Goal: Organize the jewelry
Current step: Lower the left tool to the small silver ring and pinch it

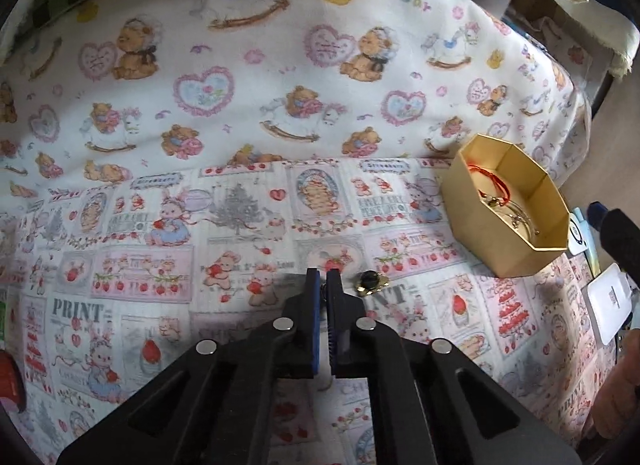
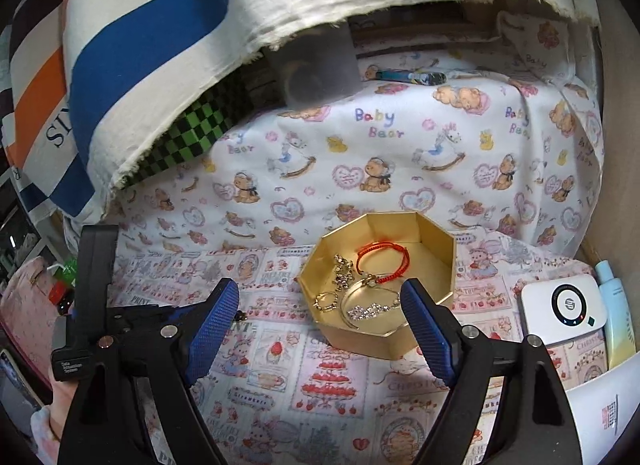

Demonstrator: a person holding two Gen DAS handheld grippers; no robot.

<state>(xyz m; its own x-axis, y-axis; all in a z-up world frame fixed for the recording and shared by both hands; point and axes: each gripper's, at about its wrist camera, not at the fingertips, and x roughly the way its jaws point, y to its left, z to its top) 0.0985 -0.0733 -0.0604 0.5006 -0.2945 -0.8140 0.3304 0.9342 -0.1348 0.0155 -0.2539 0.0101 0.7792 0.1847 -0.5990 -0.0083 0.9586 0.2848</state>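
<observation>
The left tool (image 1: 323, 279) points down at a printed cloth (image 1: 224, 225) of strawberries and rabbits, its blue-padded jaws drawn nearly together with only a thin slit between them; something small and dark sits in that slit, too small to name. Just right of the tips lies a small gold piece with a dark bead (image 1: 370, 282). Further right stands an open octagonal gold box (image 1: 496, 241) holding a red cord bracelet (image 1: 486, 181) and thin metal bangles (image 1: 516, 215). Behind, a teddy-bear cloth (image 1: 280, 65) rises.
</observation>
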